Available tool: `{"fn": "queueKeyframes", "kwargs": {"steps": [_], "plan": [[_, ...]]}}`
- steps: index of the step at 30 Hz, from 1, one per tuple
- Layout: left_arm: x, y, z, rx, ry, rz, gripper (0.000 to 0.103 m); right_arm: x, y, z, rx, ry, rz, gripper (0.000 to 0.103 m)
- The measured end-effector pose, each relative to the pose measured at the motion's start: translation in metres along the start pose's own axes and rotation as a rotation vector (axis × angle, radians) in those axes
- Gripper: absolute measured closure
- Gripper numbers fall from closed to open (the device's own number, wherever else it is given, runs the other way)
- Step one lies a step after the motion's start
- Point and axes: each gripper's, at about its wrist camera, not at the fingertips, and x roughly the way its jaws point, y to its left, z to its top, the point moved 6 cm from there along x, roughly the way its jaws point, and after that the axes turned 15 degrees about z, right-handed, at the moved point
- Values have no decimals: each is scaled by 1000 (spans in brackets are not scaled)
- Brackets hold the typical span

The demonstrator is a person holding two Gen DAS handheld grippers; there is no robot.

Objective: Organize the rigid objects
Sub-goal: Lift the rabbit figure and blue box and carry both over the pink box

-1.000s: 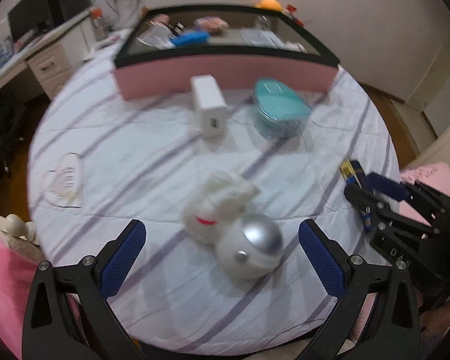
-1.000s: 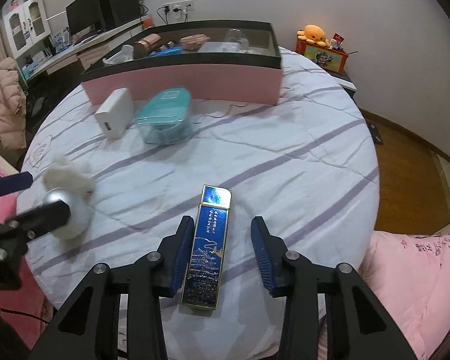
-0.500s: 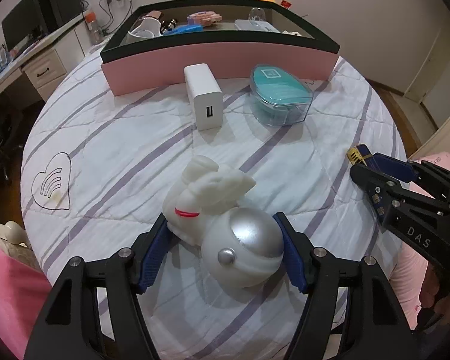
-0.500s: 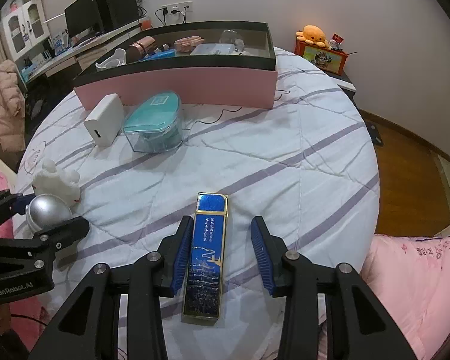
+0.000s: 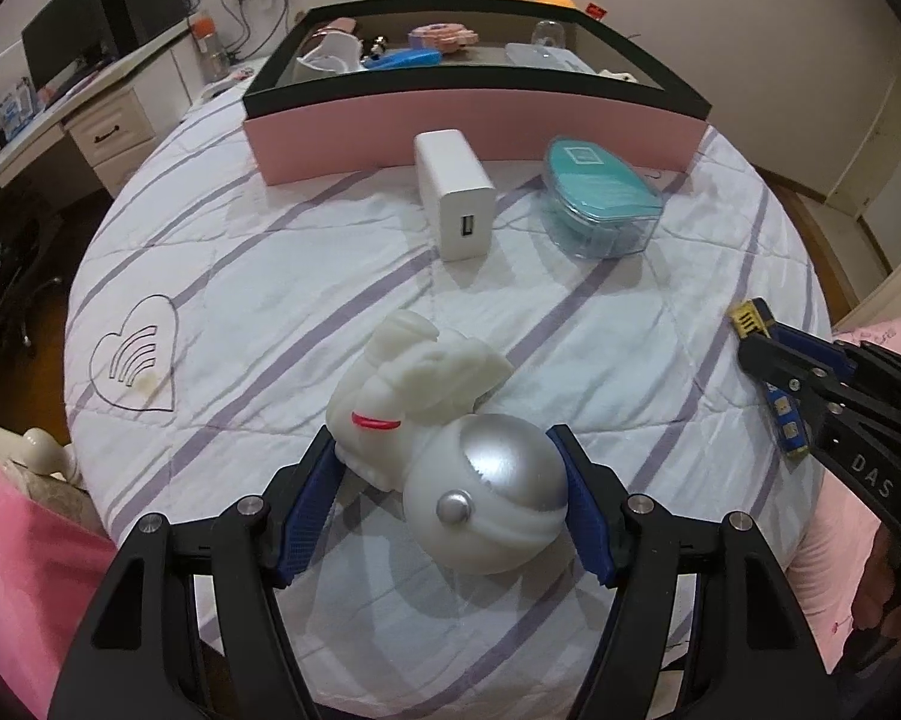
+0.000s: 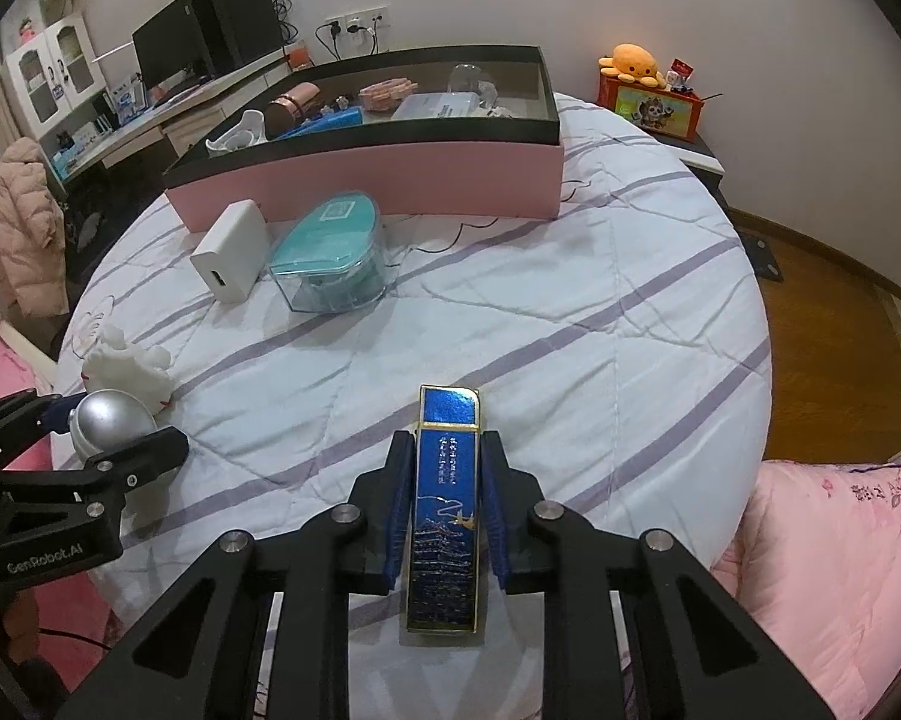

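1. The left gripper (image 5: 444, 498) has its fingers pressed on both sides of a white toy (image 5: 444, 420) with a silver ball end.
2. The toy lies on the striped bed (image 5: 282, 276), near the front edge.
3. The right gripper (image 6: 444, 504) has its fingers clamped on a blue box (image 6: 446, 504) with gold edges.
4. The blue box lies flat on the bed and points away from the camera.
5. A white charger (image 5: 456, 201) and a teal tub (image 5: 600, 204) sit side by side, just in front of the pink tray (image 5: 474, 126).
6. The pink tray holds many small things.
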Motion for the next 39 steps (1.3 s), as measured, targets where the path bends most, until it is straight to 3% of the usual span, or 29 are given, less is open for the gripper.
{"fn": "queueKeyframes", "kwargs": {"steps": [22, 39], "plan": [[-27, 25, 24, -57, -84, 53, 34, -42, 7, 24, -32, -126, -1, 82], [-133, 60, 69, -108, -406, 86, 35, -131, 49, 68, -171, -394, -35, 82]]}}
